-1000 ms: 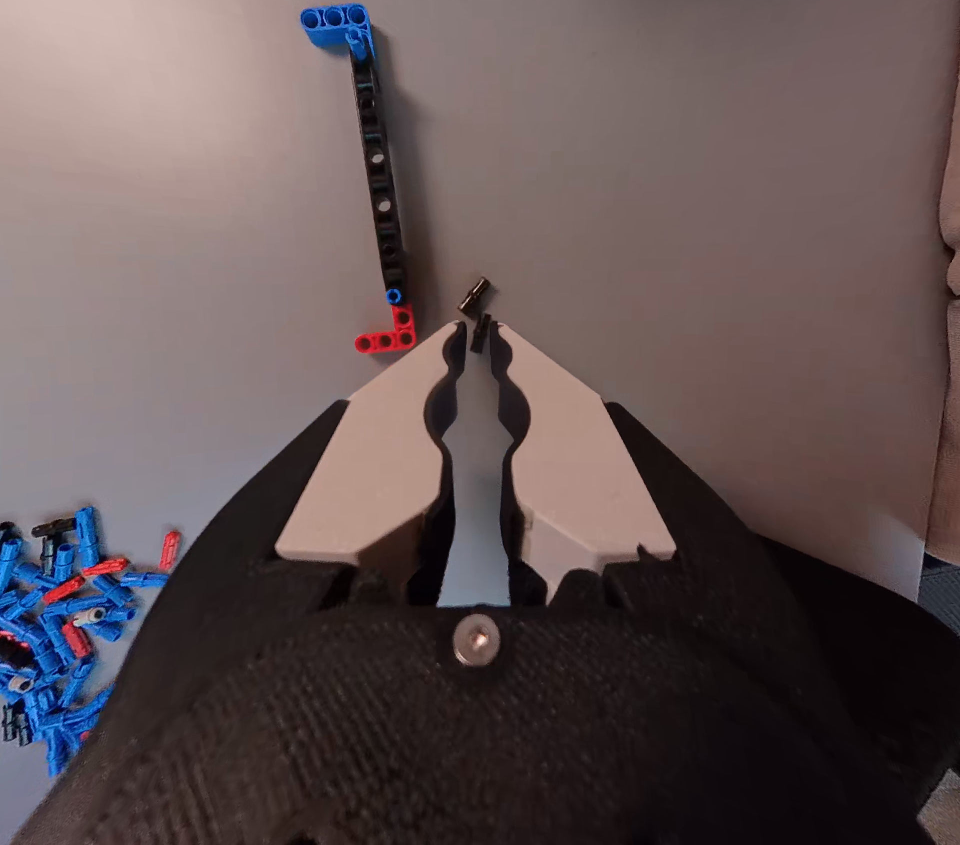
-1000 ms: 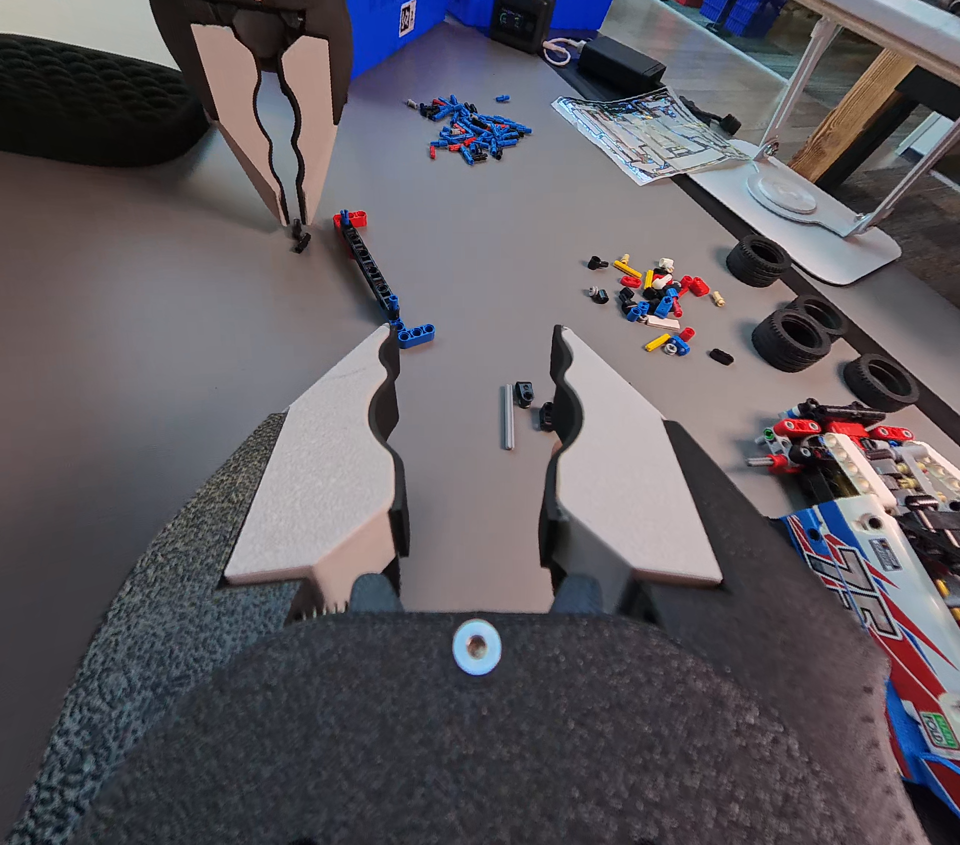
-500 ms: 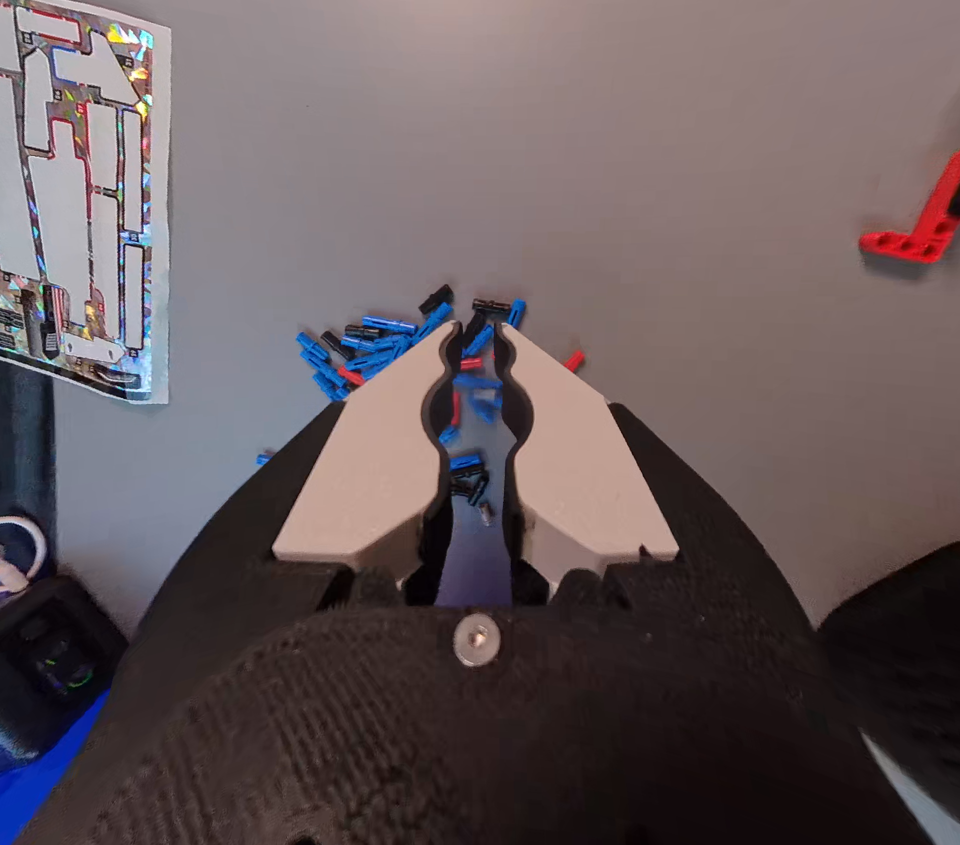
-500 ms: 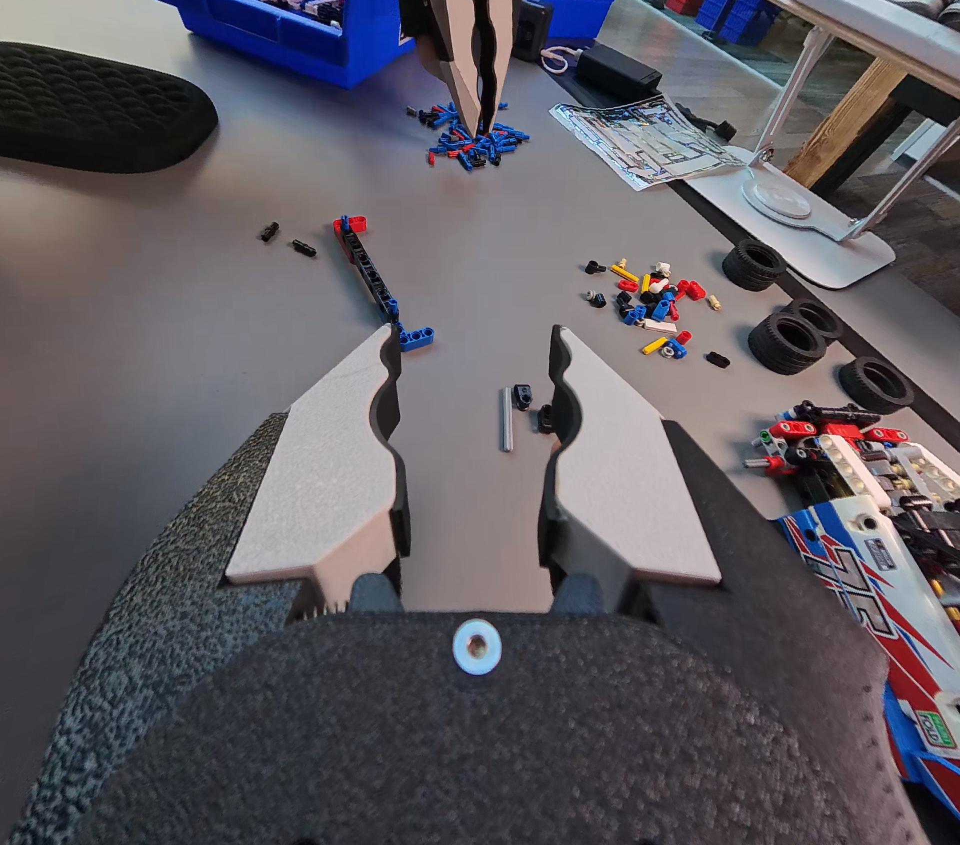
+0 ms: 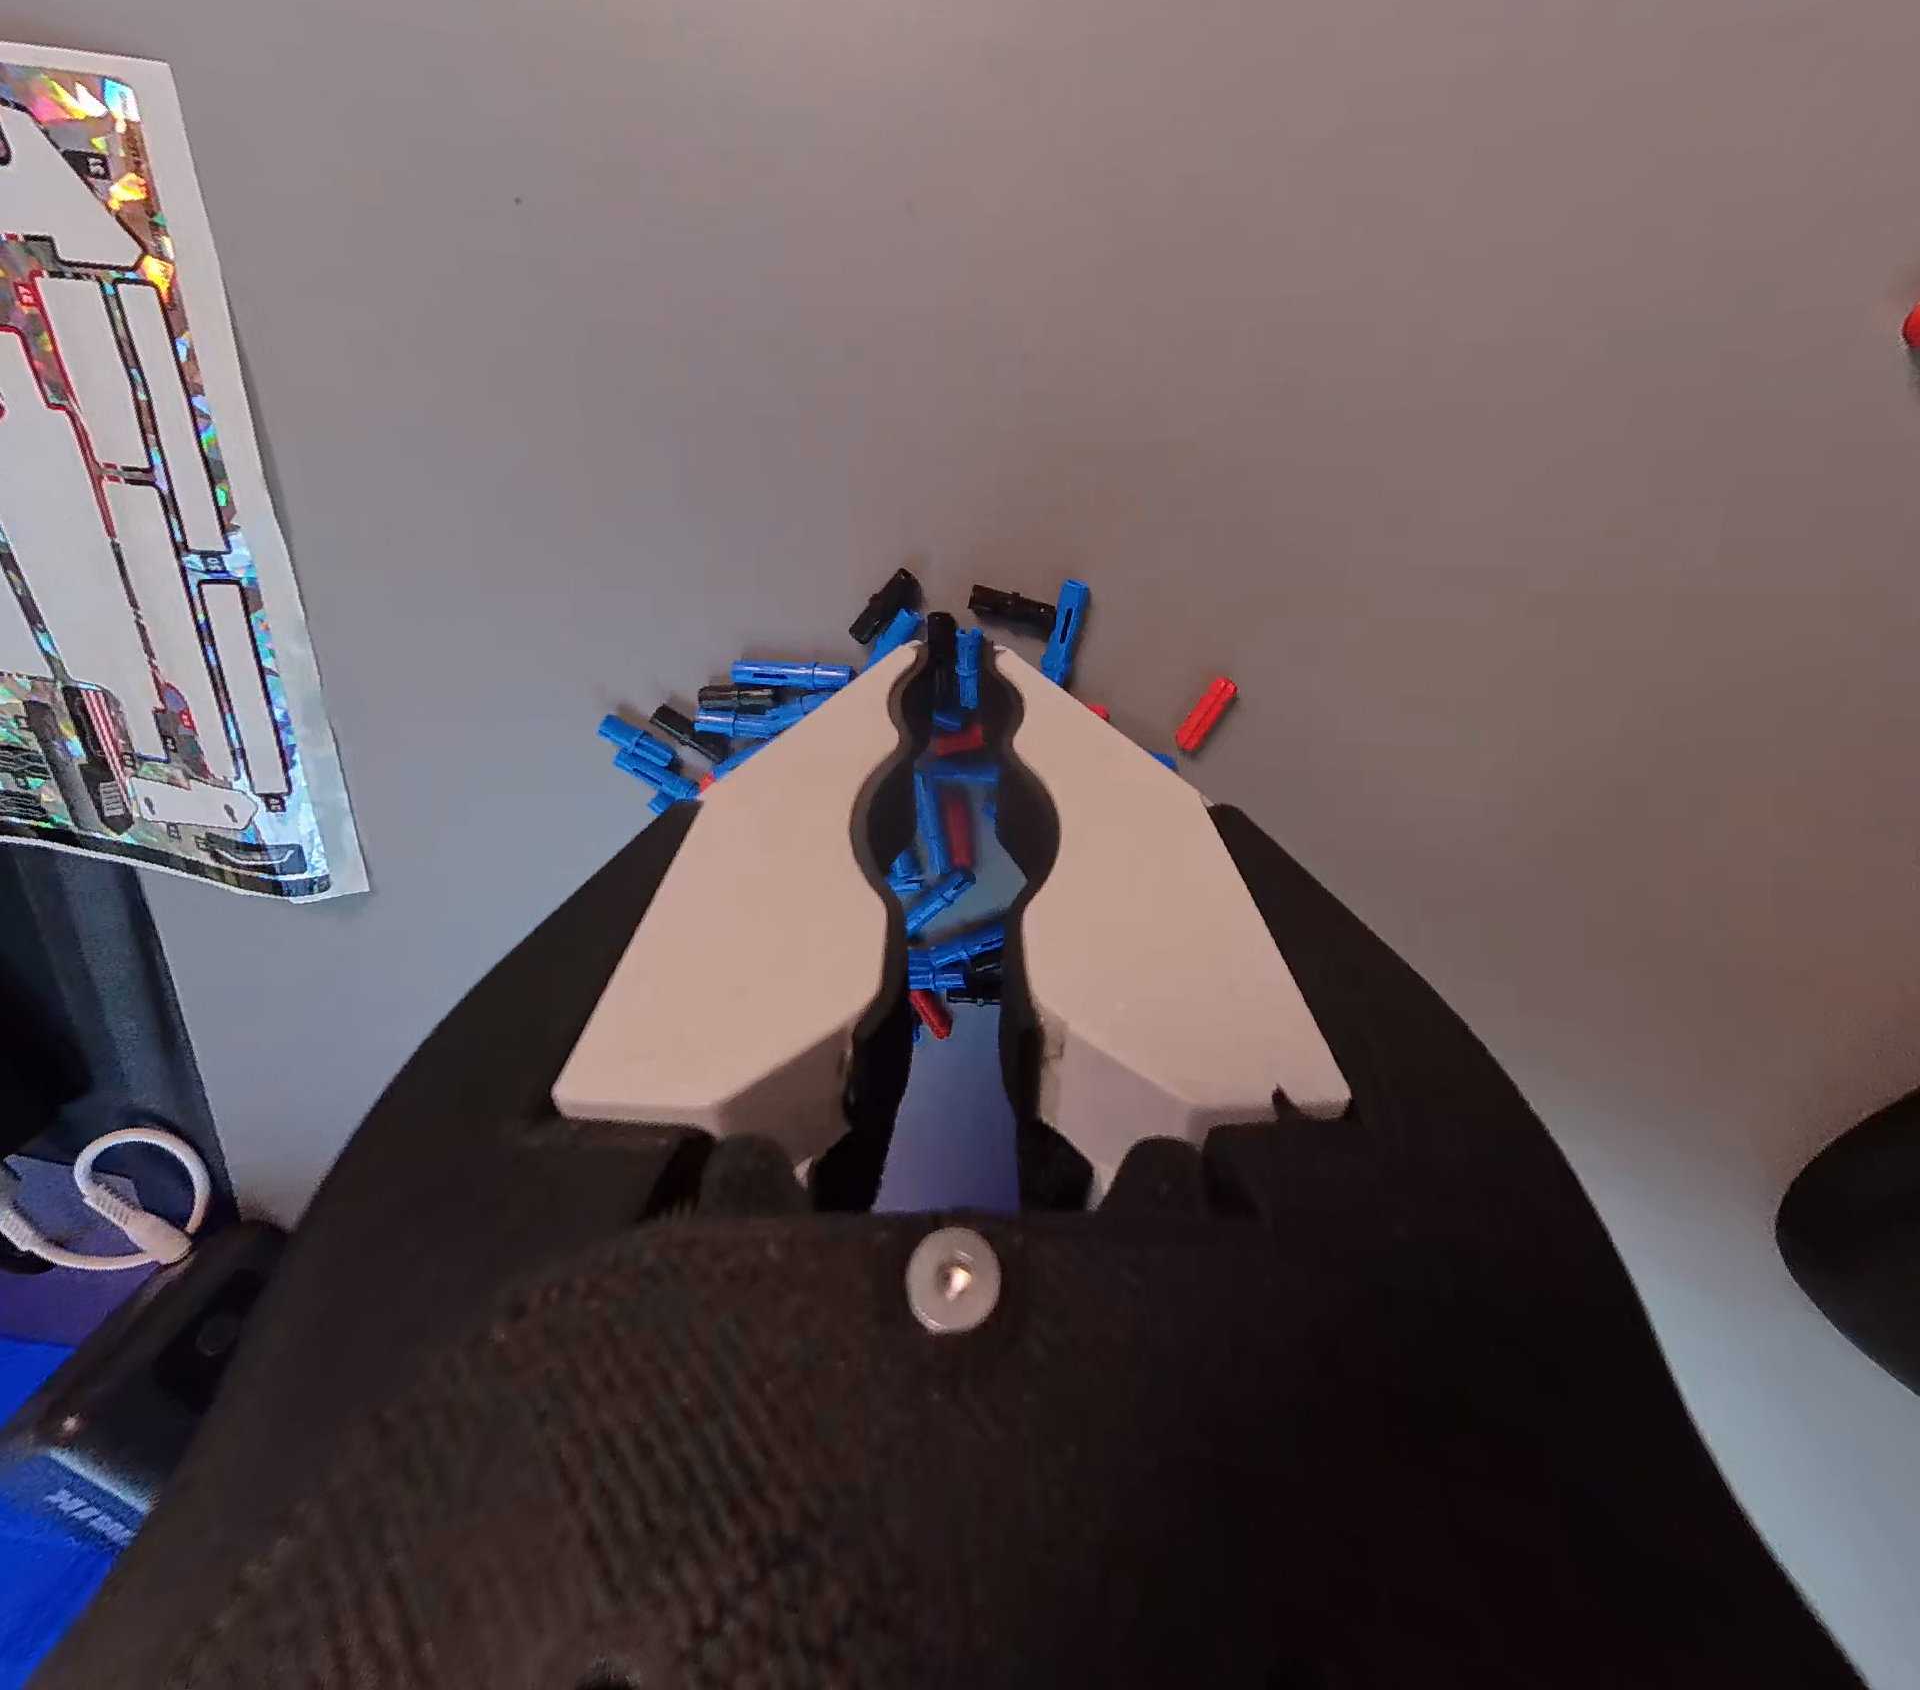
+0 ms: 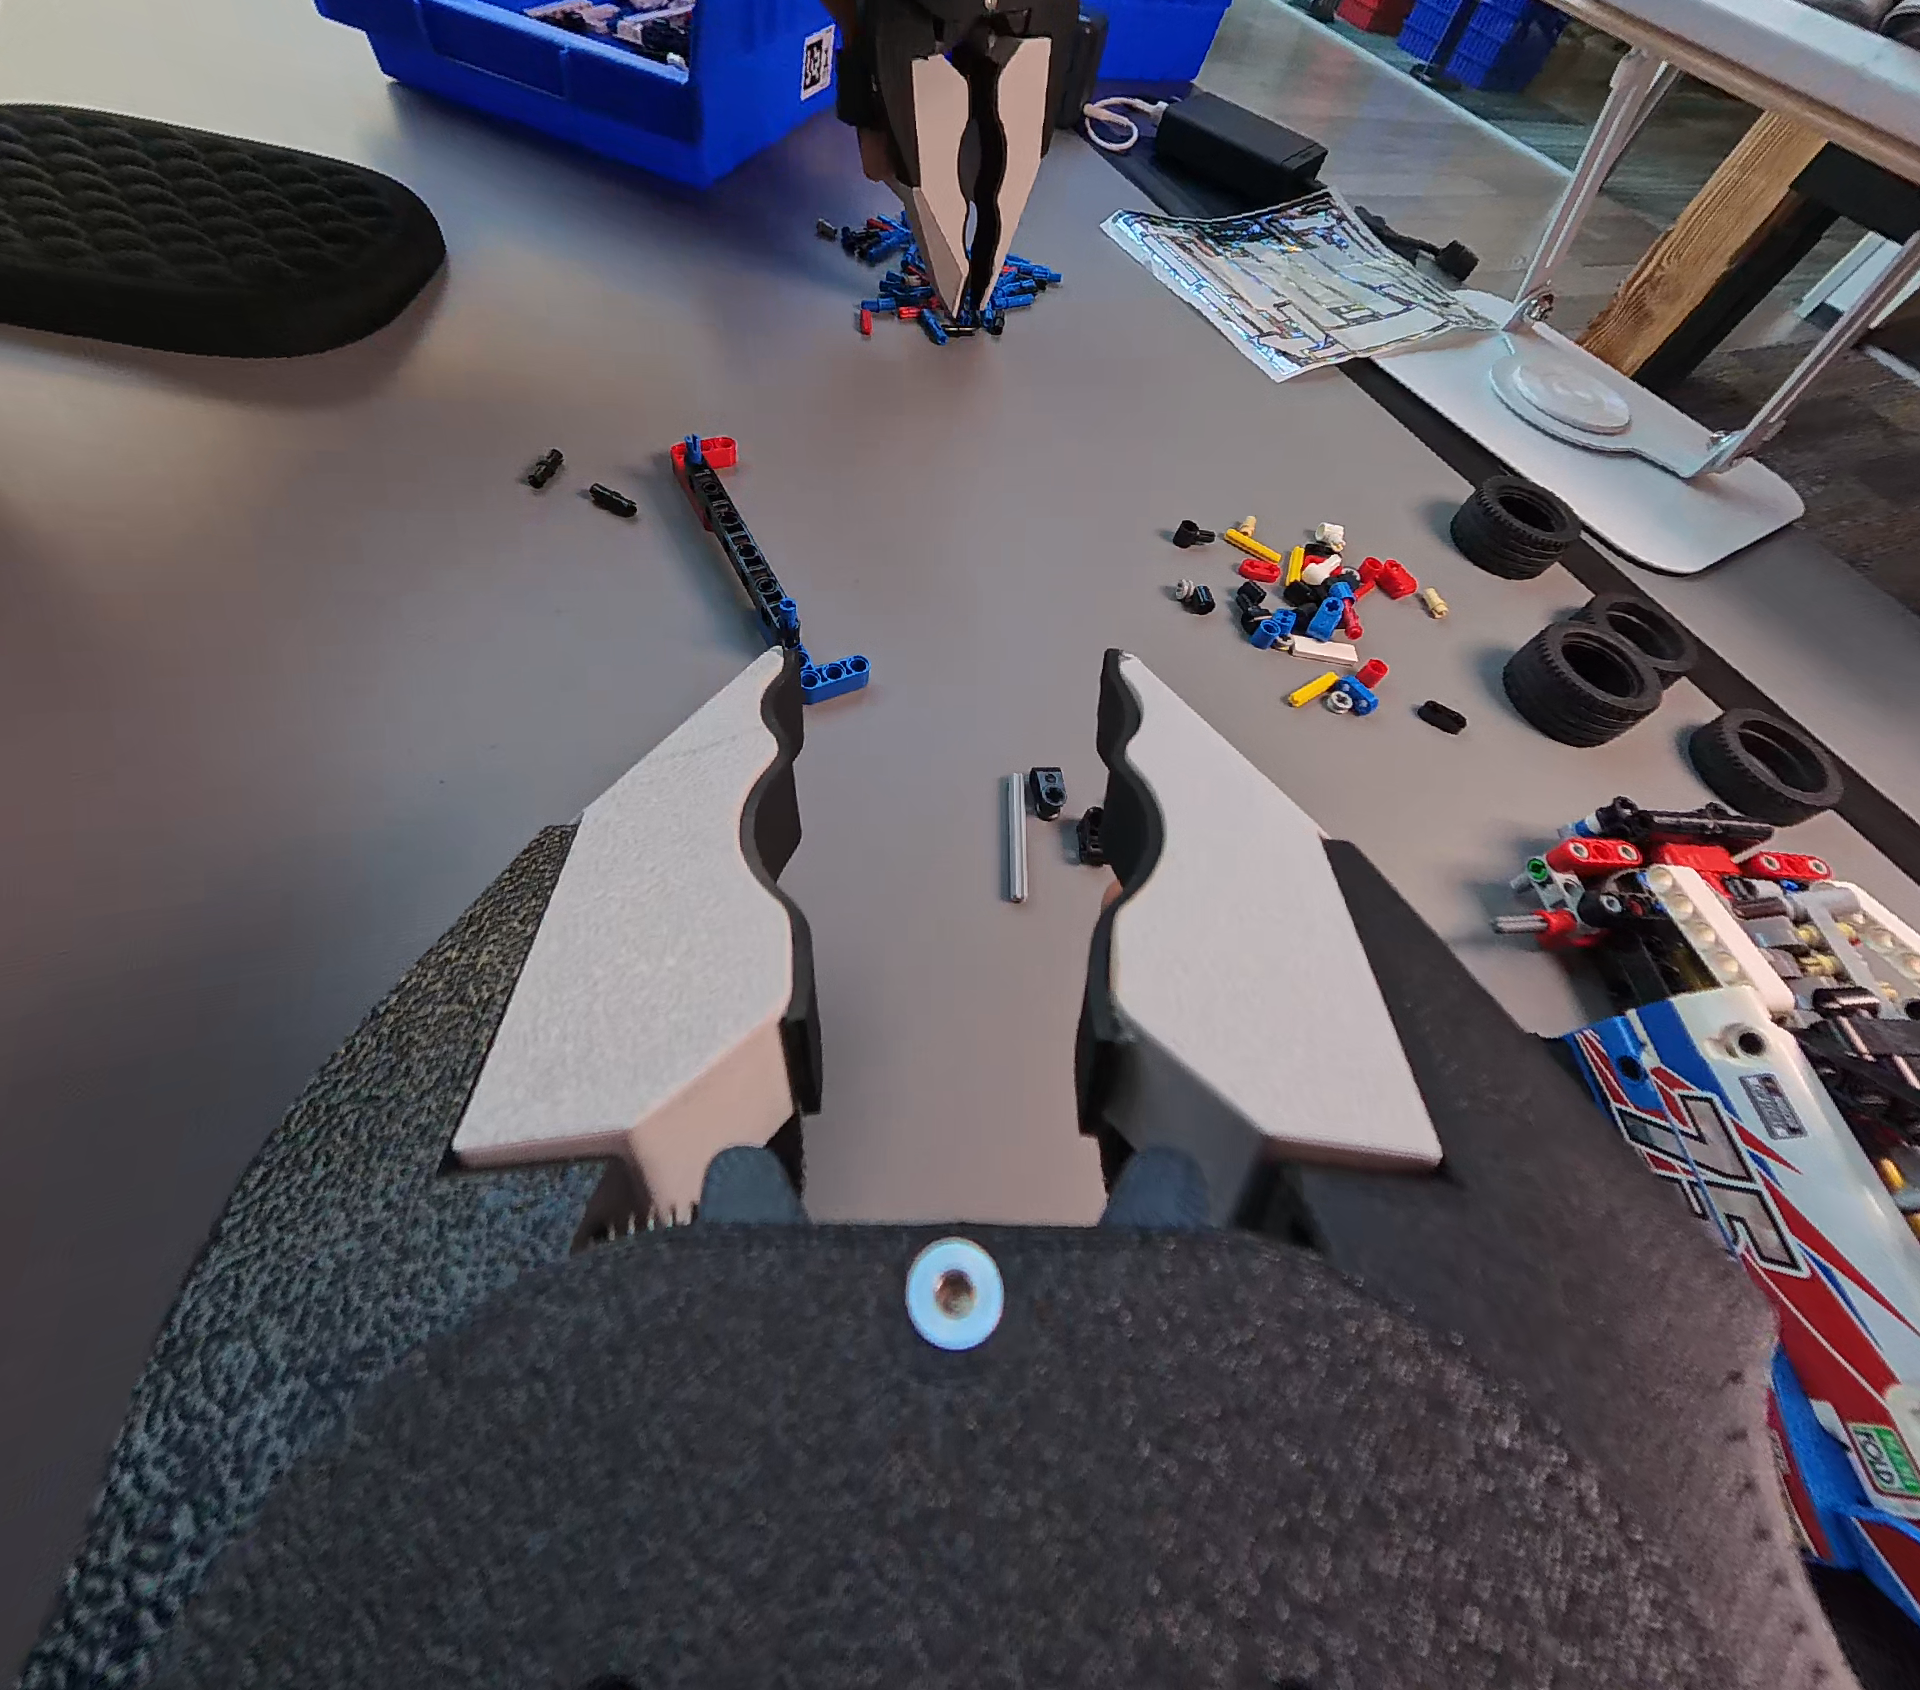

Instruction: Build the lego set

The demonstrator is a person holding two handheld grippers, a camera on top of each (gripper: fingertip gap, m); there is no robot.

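Observation:
My left gripper (image 5: 961,653) points down into a pile of blue, black and red pins (image 5: 769,695). Its jaws stand a narrow gap apart, with a black pin (image 5: 940,638) and a blue pin (image 5: 968,653) between the tips. From the right wrist view it (image 6: 961,310) touches the pin pile (image 6: 1013,279). My right gripper (image 6: 945,656) is wide open and empty above the table. A black beam (image 6: 743,544) with a red L piece (image 6: 707,451) and a blue L piece (image 6: 831,672) lies ahead of it. Two black pins (image 6: 543,468) lie left of the beam.
A grey axle (image 6: 1015,835) and a black connector (image 6: 1047,791) lie between my right fingers. A mixed parts pile (image 6: 1309,591), tyres (image 6: 1584,684) and the part-built car (image 6: 1766,996) are to the right. A sticker sheet (image 5: 125,497), blue bin (image 6: 582,51) and black pad (image 6: 177,227) lie beyond. About 30 cm separates my left fingertips from my right. The left gripper is farther from the grey axle (image 6: 1015,835), some 25 cm, than the right, some 9 cm.
My left gripper left the two black pins beside the beam, moved away to the pin pile and lowered its tips into it. My right gripper has stayed still and open.

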